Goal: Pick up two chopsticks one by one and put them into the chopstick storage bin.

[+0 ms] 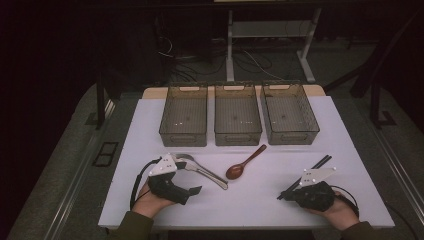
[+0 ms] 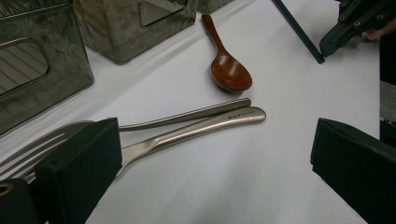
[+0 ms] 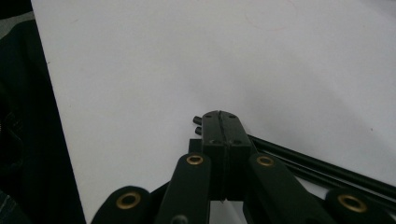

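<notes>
- Left hand-held gripper (image 2: 205, 172): jaws wide, straddling the steel fork (image 2: 56, 140) and spoon (image 2: 201, 127) handles on the tabletop (image 2: 280, 93); nothing held.
- Right hand-held gripper (image 3: 220, 122): jaws pressed together over black chopsticks (image 3: 317, 168); grasp unconfirmed.
- Step, judged: pickup. Next: close, lift toward a bin (image 1: 184, 122) beyond.

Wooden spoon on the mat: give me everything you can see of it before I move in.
The wooden spoon is reddish-brown and glossy, one piece, with an oval bowl and a slim handle. It lies flat on the white table, bowl up and towards the person, handle angled at the middle bin. Nothing touches it; the metal cutlery lies just left, apart.
</notes>
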Motion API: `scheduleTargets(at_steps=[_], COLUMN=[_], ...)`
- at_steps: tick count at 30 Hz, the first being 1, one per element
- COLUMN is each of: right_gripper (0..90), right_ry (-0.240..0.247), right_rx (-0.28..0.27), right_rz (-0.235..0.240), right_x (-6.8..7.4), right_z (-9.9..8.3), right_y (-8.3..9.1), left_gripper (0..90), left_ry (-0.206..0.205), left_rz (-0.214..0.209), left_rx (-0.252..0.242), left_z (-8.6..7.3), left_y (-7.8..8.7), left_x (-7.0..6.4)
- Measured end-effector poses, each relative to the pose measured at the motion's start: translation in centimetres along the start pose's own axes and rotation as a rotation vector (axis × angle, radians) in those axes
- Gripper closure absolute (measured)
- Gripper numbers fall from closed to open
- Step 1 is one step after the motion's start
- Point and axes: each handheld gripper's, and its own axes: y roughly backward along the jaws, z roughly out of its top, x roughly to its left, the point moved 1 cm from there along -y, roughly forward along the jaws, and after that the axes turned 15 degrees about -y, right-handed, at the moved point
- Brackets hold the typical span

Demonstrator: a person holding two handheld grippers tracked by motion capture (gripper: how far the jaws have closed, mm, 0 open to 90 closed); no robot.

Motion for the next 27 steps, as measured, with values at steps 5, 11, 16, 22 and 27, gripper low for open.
scheduleTargets(at_steps=[5,11,16,22,27], right_gripper=[88.6,88.6,88.6,88.6,88.6], right_ry=[0.006,0.007,0.005,0.012,0.012], right_rx=[0.004,-0.002,-0.005,-0.013,-0.012], right_rz=[0.002,0.005,0.004,-0.003,-0.012], right_x=[0.1,0.0,-0.1,-0.2,-0.4], right_z=[0.3,0.9,1.4,2.1,2.6], right_y=[-0.4,-0.9,-1.2,-1.7,-2.4], left_gripper=[1.0,1.0,1.0,1.0,1.0], left_ry=[0.000,0.003,0.000,0.004,0.004], left_rz=[0.001,0.002,0.003,0.002,0.002], left_rx=[-0.001,-0.004,-0.008,-0.006,-0.007], left_z=[0.0,0.0,0.0,0.0,0.0], left_y=[0.0,0.0,0.0,0.0,0.0], left_x=[0.0,0.0,0.1,0.1,0.1])
